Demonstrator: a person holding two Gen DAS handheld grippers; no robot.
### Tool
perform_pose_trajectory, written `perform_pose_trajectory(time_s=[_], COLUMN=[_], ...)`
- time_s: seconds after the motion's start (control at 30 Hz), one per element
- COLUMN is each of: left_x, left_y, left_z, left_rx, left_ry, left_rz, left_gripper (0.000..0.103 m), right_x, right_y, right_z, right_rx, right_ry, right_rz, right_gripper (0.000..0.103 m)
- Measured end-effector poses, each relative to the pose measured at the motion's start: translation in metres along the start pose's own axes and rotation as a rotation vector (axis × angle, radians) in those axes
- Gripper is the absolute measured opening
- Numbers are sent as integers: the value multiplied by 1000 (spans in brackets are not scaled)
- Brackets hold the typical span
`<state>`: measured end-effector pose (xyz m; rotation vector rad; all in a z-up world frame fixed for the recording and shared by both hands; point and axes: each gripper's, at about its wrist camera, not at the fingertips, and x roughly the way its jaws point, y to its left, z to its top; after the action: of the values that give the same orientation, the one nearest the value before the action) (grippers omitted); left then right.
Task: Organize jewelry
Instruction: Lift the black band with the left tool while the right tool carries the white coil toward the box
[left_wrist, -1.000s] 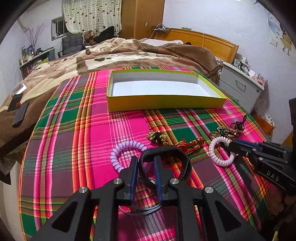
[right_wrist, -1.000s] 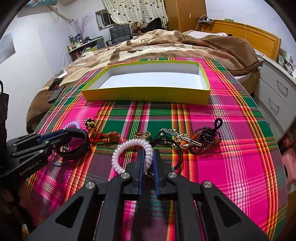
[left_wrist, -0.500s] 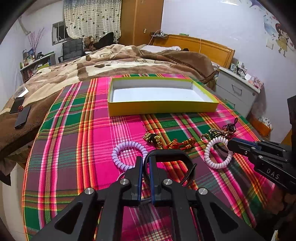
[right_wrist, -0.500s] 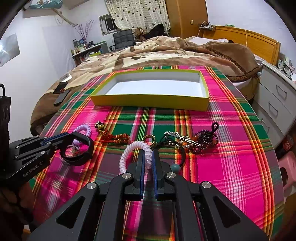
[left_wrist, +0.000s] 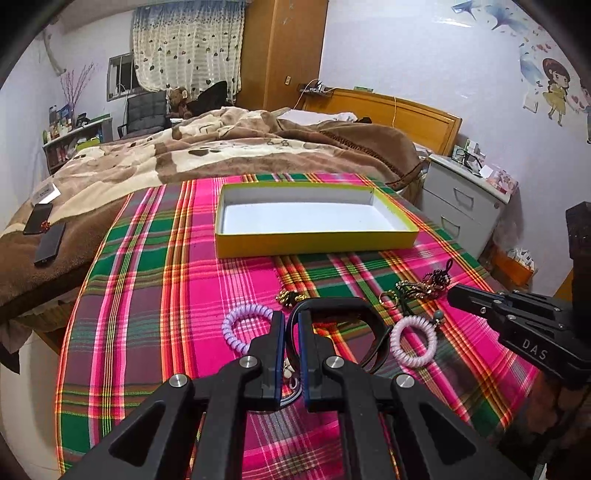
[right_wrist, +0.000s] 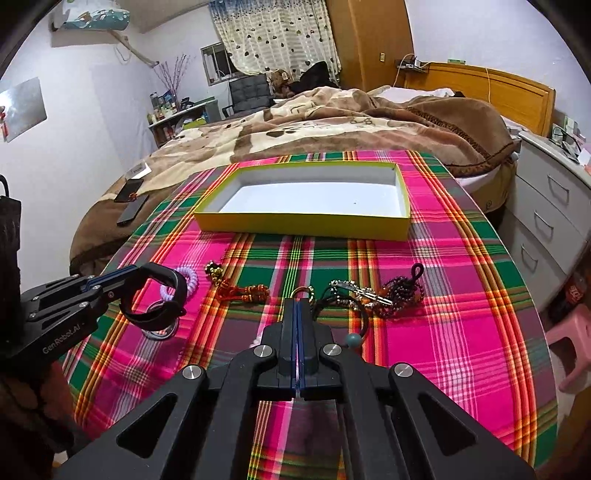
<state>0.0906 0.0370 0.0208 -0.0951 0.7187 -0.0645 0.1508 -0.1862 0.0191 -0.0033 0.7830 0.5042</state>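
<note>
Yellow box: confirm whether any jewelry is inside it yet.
No. The yellow box shows only its bare white floor, while the black bangle sits pinched in the left gripper short of it.

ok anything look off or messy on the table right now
The chains and beads lie in one tangled heap on the plaid cloth, with a black cord looped through it. The yellow box behind is empty. Nothing looks spilled or broken.

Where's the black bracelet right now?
The black bracelet is clamped in the left hand-held gripper, lifted above the plaid tablecloth at the left of the right wrist view, beside the purple coil band.
</note>
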Motion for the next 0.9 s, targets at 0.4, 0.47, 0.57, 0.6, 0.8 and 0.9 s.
perform_pose_trajectory(time_s=[0.4, 0.47, 0.57, 0.6, 0.8, 0.9], left_x=[4, 4, 5, 5, 10, 11], left_y=[1, 1, 1, 2, 1, 0], left_z=[-1, -1, -3, -3, -6, -6], left_rx=[-3, -5, -9, -9, -13, -10], left_ry=[19, 20, 24, 25, 38, 41], left_rz=[-21, -20, -20, -21, -25, -25], left_gripper=[6, 6, 6, 6, 6, 6], right_x=[33, 31, 23, 21, 27, 30], right_y=[2, 3, 2, 0, -6, -11], right_z=[-16, -17, -20, -22, -32, -28], right_rx=[-63, -61, -45, -34, 9, 52], right_ry=[134, 129, 115, 116, 170, 171], right_rz=[-5, -1, 10, 11, 15, 39], right_gripper=[17, 17, 17, 17, 17, 17])
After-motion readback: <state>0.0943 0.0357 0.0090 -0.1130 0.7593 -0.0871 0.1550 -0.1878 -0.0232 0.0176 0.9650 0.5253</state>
